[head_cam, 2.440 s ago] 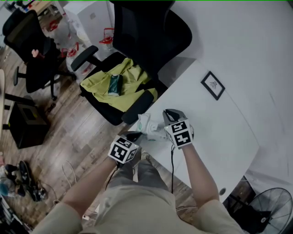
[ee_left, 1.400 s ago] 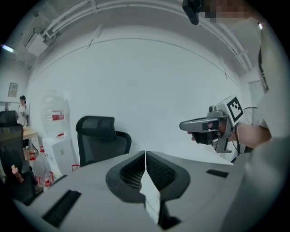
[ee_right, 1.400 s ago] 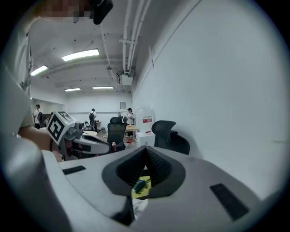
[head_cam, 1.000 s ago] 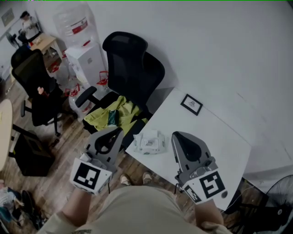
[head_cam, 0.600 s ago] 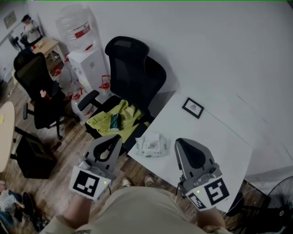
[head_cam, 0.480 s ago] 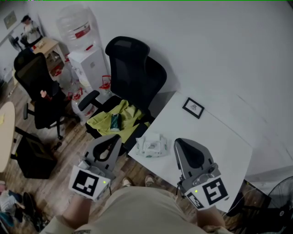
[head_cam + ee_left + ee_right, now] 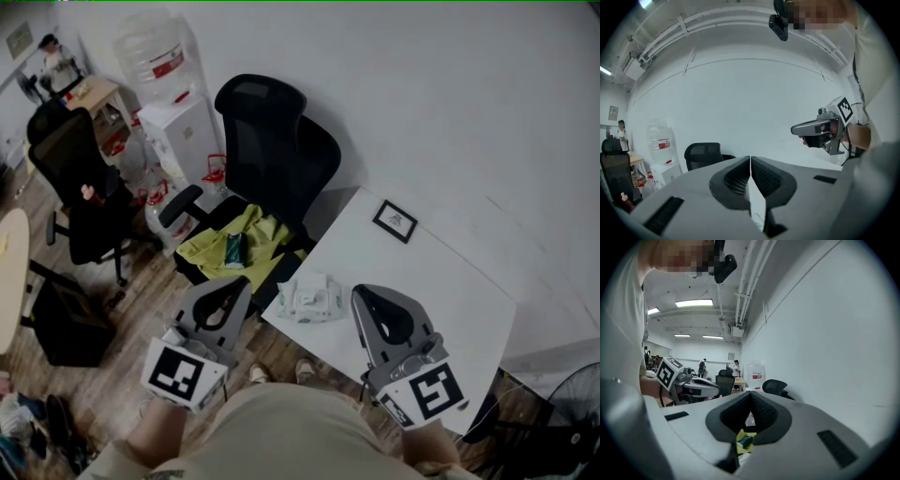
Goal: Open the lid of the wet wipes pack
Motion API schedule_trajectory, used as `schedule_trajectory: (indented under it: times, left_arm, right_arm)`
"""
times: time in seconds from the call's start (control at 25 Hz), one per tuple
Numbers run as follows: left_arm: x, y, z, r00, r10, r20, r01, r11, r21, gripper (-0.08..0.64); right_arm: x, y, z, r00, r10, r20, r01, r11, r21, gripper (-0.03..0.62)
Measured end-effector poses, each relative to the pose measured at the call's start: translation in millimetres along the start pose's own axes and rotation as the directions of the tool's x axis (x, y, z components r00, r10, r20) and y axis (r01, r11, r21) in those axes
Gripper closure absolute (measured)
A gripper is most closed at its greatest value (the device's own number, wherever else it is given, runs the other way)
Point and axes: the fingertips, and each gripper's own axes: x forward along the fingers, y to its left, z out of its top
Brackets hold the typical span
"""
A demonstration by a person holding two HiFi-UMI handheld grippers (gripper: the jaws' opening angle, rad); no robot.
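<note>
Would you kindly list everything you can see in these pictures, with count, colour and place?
table: one, white, against the wall
wet wipes pack: one, white, on the table's near left corner
framed picture: one, black frame, flat on the table near the wall
office chairs: two, black, one beside the table, one farther left
garment: one, yellow-green, on the nearer chair's seat
small item: one, dark green, on the garment
water dispenser: one, white, by the wall
fan: one, black, lower right floor
left gripper: one, grey, jaws together, empty, left of the pack
right gripper: one, grey, jaws together, empty, right of the pack
</note>
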Motion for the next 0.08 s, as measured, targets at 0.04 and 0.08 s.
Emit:
schedule_trajectory:
  times: [0.04,0.08]
  left_arm:
    - [0.4,-0.1,-0.4,1.000,-0.001,-0.002,0.001,1.000,0.001,0.535]
    - [0.8,-0.3,-0.8,1.000,-0.002,-0.003,0.002,1.000,0.002,0.535]
  right_arm:
    - [0.1,-0.4,0.0,1.000,0.000,0.000,0.000,1.000,-0.001,0.568]
    - [0.2,-0.9,0.0,1.000,-0.001,0.001,0.001,1.000,-0.002,0.569]
